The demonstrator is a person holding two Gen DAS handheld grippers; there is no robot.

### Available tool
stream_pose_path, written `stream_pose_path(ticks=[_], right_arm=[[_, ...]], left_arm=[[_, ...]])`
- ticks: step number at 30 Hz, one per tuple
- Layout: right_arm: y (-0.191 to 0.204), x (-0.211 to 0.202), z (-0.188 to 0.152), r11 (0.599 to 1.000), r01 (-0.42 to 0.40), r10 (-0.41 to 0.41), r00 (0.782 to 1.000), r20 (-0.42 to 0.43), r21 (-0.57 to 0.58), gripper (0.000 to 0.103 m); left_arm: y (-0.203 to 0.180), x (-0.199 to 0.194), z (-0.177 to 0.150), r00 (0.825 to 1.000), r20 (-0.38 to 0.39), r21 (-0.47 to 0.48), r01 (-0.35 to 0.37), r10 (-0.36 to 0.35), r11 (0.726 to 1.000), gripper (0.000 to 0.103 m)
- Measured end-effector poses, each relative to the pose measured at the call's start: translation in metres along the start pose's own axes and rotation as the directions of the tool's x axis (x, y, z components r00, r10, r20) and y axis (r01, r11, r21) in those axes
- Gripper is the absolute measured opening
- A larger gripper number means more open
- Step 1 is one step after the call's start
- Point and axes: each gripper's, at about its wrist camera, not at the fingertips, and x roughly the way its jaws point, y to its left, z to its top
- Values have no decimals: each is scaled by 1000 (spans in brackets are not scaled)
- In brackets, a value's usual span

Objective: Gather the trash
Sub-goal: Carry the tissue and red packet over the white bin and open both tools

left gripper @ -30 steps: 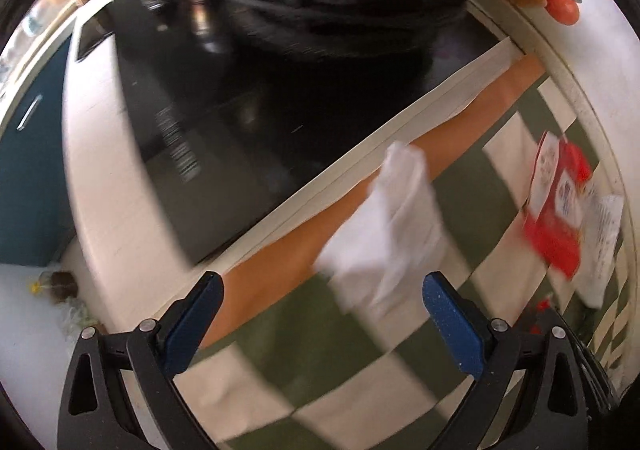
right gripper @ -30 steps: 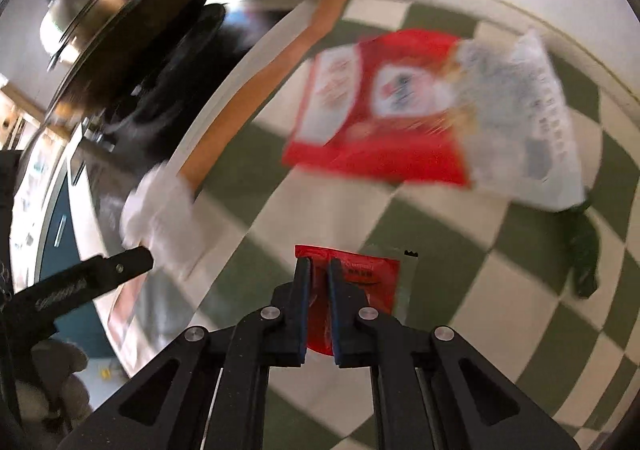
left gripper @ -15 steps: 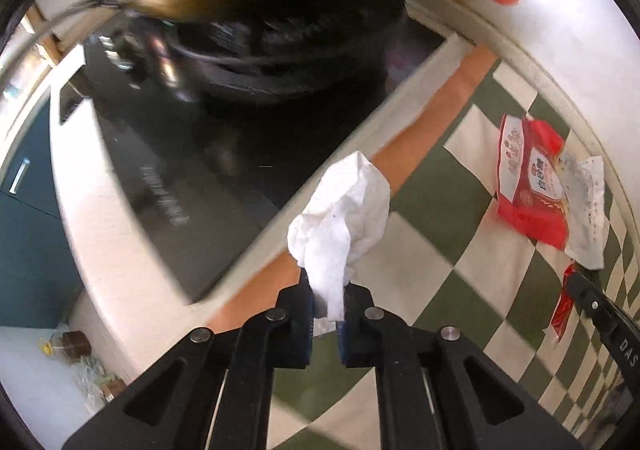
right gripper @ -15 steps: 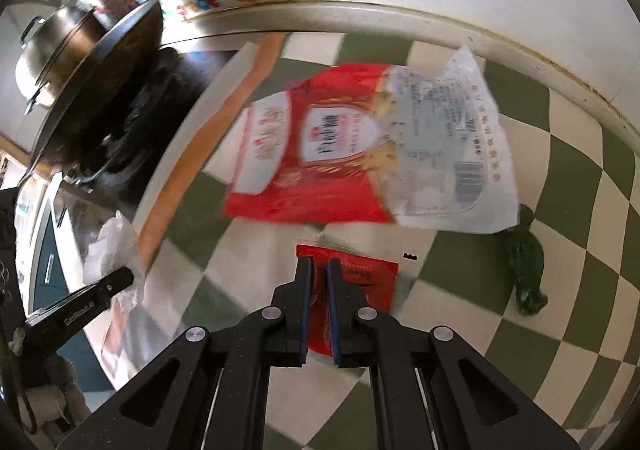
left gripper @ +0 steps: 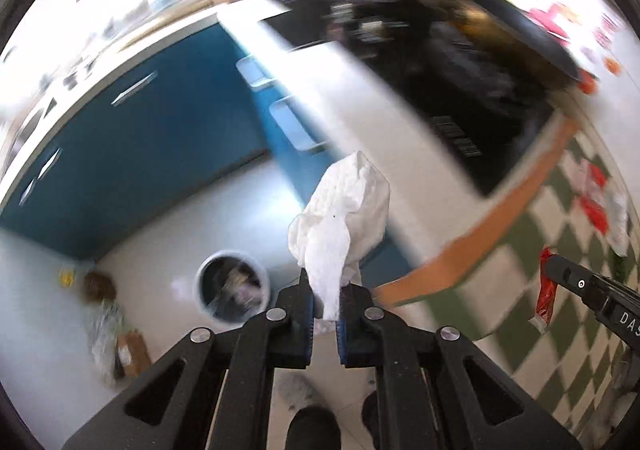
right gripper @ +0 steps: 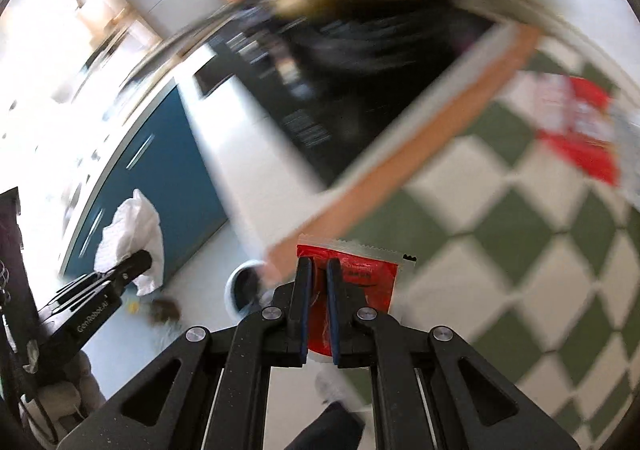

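My left gripper (left gripper: 325,292) is shut on a crumpled white tissue (left gripper: 344,218) and holds it in the air past the counter edge, above the floor. It also shows in the right wrist view (right gripper: 132,238). My right gripper (right gripper: 317,282) is shut on a small red sauce packet (right gripper: 360,278), which also shows in the left wrist view (left gripper: 546,294). A round white trash bin (left gripper: 230,286) with a bag liner stands on the floor below; it is partly hidden behind my right gripper in the right wrist view (right gripper: 244,286). A red and white snack wrapper (right gripper: 572,126) lies on the checkered cloth.
The green and white checkered cloth (right gripper: 540,250) covers the counter beside a black stovetop (left gripper: 460,90) with a pan. Blue cabinets (left gripper: 140,146) line the white floor. A brown jar (left gripper: 98,284) and a cardboard box (left gripper: 128,350) sit on the floor near the bin.
My left gripper closed on the tissue and lifted it off the cloth. Both grippers swung left, away from the counter and out over the floor toward the bin.
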Motion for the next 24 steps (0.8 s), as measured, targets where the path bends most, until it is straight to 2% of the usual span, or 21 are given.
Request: stream_pose_path(ticks=[5, 9, 12, 13, 18, 21, 24], right_arm=[[92, 81, -24, 990, -76, 64, 992, -107, -116, 7], [146, 160, -47, 979, -99, 71, 985, -158, -176, 7], [174, 244, -68, 974, -106, 63, 975, -211, -198, 7], [176, 263, -72, 975, -103, 58, 973, -222, -199, 7], [182, 417, -109, 978, -93, 35, 955, -296, -185, 7], [178, 499, -129, 978, -93, 28, 945, -327, -186, 7], [174, 560, -147, 977, -97, 23, 933, -359, -191, 7]], left_arm=[[102, 30, -33, 996, -73, -144, -60, 50, 988, 6], [187, 94, -63, 986, -167, -301, -40, -12, 953, 6], [240, 156, -82, 973, -221, -395, -31, -62, 918, 6], [254, 177, -88, 970, -234, -415, -37, -67, 909, 6], [299, 294, -116, 951, -292, -451, -49, -96, 891, 6], [320, 360, -131, 935, -319, -489, -22, -155, 872, 6], [338, 423, -150, 911, -342, -542, 9, -231, 840, 6]])
